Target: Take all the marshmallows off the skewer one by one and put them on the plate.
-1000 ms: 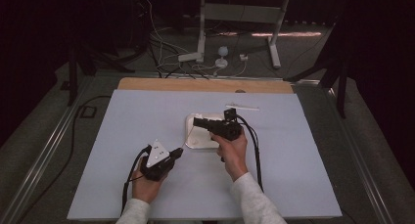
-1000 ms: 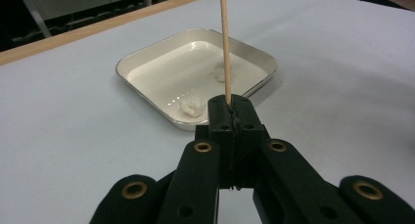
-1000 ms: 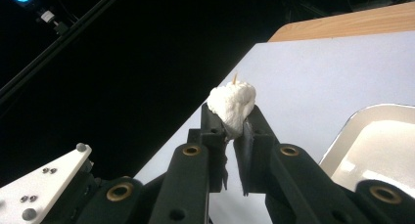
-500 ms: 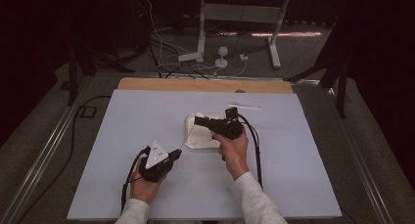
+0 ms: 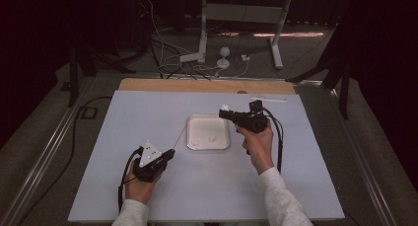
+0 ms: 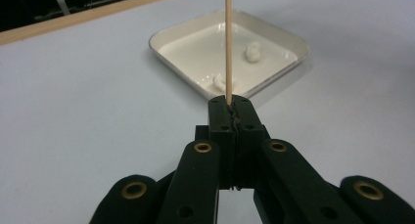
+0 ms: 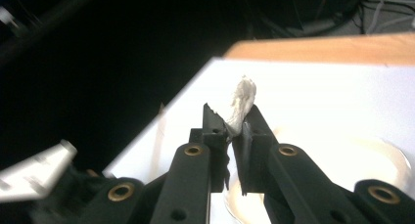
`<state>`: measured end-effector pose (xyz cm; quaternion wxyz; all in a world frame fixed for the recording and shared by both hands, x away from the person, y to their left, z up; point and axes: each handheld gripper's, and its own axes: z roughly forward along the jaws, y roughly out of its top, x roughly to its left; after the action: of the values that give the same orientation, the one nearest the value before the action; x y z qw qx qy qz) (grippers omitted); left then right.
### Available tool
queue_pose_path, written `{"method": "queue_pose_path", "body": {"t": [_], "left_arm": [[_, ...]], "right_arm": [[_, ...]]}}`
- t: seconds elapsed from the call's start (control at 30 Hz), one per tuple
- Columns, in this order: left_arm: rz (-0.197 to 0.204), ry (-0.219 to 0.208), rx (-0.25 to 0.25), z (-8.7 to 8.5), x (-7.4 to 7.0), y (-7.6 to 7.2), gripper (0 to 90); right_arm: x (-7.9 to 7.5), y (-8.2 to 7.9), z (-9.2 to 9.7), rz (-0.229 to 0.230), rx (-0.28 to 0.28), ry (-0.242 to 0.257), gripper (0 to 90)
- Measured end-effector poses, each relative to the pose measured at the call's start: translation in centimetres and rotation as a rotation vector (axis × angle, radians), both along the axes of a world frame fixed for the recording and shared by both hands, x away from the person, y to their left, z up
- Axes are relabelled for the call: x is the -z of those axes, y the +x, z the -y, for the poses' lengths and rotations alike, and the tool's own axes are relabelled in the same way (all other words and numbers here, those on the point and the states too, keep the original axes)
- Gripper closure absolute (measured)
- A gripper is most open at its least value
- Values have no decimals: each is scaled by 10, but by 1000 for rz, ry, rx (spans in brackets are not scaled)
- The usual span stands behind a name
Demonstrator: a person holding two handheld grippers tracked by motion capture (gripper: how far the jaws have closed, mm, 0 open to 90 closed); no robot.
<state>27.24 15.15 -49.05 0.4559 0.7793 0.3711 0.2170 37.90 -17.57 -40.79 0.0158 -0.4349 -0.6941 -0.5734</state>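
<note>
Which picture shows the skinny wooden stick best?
The left gripper view: the stick stands close and sharp, pinched between the shut jaws of the left gripper, in front of the white dish. In the high view it is a faint thin line beside the dish. The right gripper view gives no clear sight of it.

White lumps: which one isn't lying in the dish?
The white lump pinched in the right gripper, lifted beside the dish; two other lumps lie inside it.

Black tools [image 5: 224, 112], brass-ringed screws, light grey sleeves [image 5: 278, 196].
</note>
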Motion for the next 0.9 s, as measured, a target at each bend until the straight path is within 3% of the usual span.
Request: {"method": "queue_pose_path", "body": {"t": [0.17, 0.3, 0.53, 0.7, 0.9], "left_arm": [[7, 24, 35, 10, -2, 3, 900], [-7, 50, 65, 17, -1, 6, 900], [-22, 86, 130, 31, -1, 7, 900], [-55, 124, 131, 35, 4, 11, 900], [-89, 134, 135, 35, 8, 16, 900]], "right_arm": [[29, 0, -15, -44, -52, -66, 825], [42, 2, -27, -68, -80, -121, 823], [49, -2, -42, -71, -123, -185, 803], [52, -4, -45, -71, -158, -202, 789], [52, -6, -46, -68, -210, -212, 755]]}}
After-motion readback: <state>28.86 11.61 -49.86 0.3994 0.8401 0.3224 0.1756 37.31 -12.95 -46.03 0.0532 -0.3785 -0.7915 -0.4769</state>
